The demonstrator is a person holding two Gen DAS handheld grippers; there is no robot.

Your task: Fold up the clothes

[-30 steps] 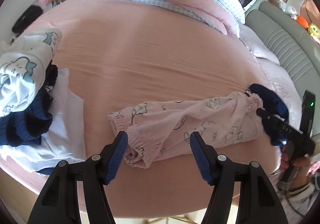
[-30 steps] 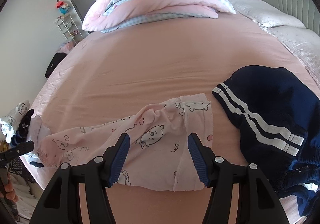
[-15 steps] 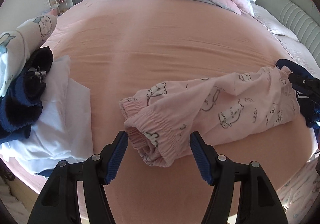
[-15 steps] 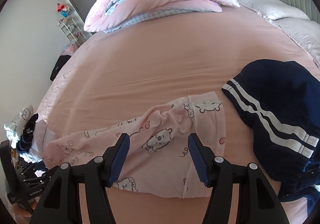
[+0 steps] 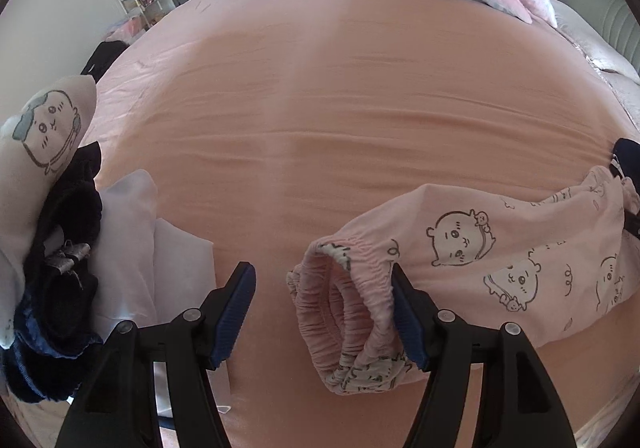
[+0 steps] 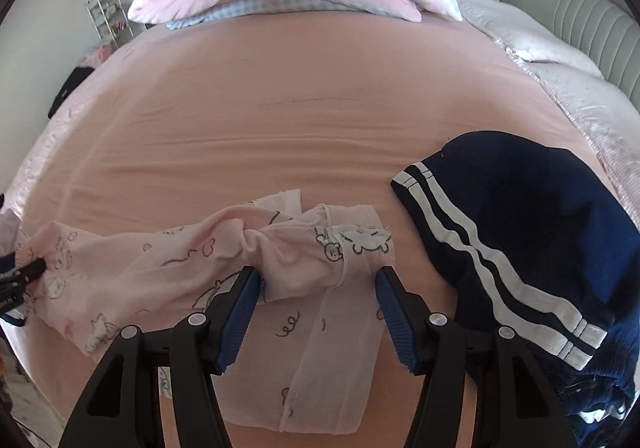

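Left gripper (image 5: 322,312) open, pants (image 5: 500,260) cuff between jaws, unclamped. Right gripper (image 6: 316,312) open, straddling pants' other end.

At three o'clock in our left view, the pink trousers (image 5: 500,268) run off the edge. At four o'clock in our right view, the navy garment (image 6: 540,248) is cut off too.
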